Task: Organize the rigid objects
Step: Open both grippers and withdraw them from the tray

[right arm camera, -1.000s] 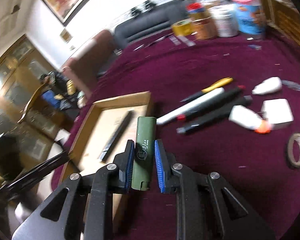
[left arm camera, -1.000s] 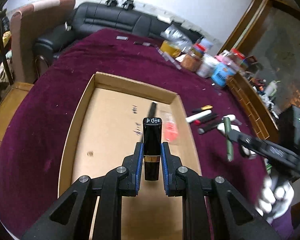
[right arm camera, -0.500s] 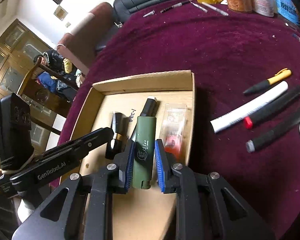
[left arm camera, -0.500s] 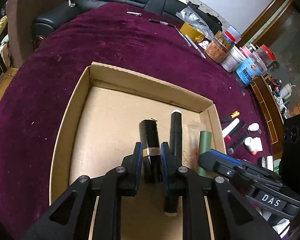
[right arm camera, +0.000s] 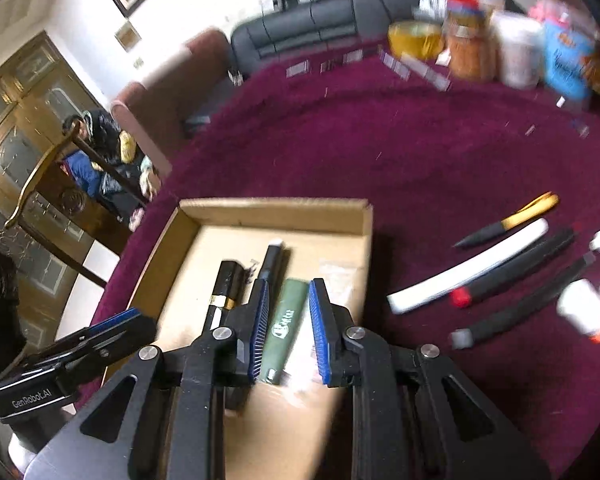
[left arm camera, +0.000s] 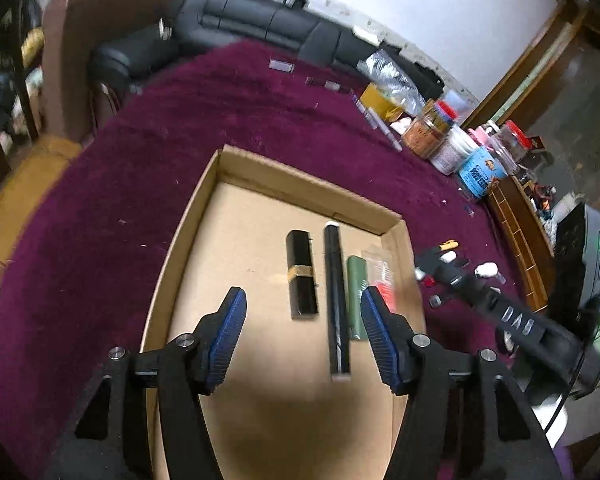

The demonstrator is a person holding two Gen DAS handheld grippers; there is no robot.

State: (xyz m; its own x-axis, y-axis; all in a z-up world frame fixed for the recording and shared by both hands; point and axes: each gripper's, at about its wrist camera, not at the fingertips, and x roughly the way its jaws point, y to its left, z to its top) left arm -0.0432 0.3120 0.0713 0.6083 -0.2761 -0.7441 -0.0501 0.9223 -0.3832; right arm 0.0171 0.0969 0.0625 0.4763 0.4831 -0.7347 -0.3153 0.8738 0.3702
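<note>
While the left gripper (left arm camera: 302,338) opens its fingers, nothing between them, above the black lipstick tube (left arm camera: 301,274) lying parallel to the pen (left arm camera: 336,296) in the cardboard tray (left arm camera: 180,240), the right gripper (right arm camera: 287,330) stands slightly parted around the green tube (right arm camera: 284,324), apparently aligning a tidy row.

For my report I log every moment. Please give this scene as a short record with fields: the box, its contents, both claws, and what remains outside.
box: cardboard tray on purple cloth
inside, left to right in left wrist view: black tube with gold band; black pen; green tube; clear packet
left claw: jaws opening, nothing pressed
right claw: pads apart over the green tube, no contact seen
outside: white marker and other pens, on the cloth
</note>
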